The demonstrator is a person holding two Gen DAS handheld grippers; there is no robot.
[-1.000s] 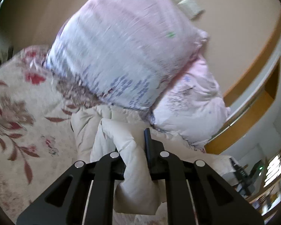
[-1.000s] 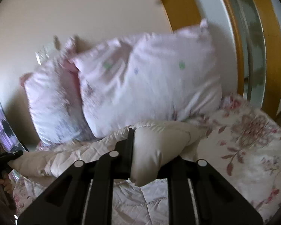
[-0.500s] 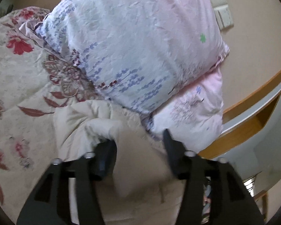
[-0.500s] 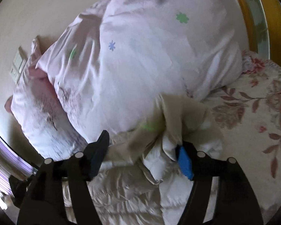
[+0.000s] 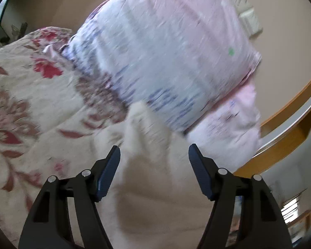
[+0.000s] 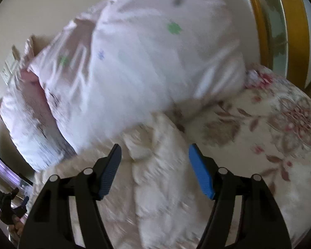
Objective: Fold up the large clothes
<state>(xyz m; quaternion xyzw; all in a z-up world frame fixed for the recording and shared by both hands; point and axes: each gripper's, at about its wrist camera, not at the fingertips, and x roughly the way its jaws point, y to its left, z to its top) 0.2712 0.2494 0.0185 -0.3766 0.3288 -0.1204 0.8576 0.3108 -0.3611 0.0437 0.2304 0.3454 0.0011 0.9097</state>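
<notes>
Left wrist view: cream quilted garment (image 5: pixel 155 186) ran lengthwise toward pink pillow (image 5: pixel 165 51); left gripper (image 5: pixel 154 155) and right gripper (image 6: pixel 154 155) had just been opening, jaws wide, fabric between untouched.

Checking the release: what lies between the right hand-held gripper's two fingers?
Right wrist view: a fold of the cream quilted garment lies between the right hand-held gripper fingers, unpinched.

I am working in a bedroom at home. I see a bed under a flowered bedspread (image 5: pixel 31 95), two pink pillows (image 6: pixel 147 66) stacked against a plain beige wall (image 5: pixel 280 41), a wall socket (image 5: pixel 246 14) just above them, and a curved wooden headboard (image 6: pixel 294 20) at the edge.
</notes>
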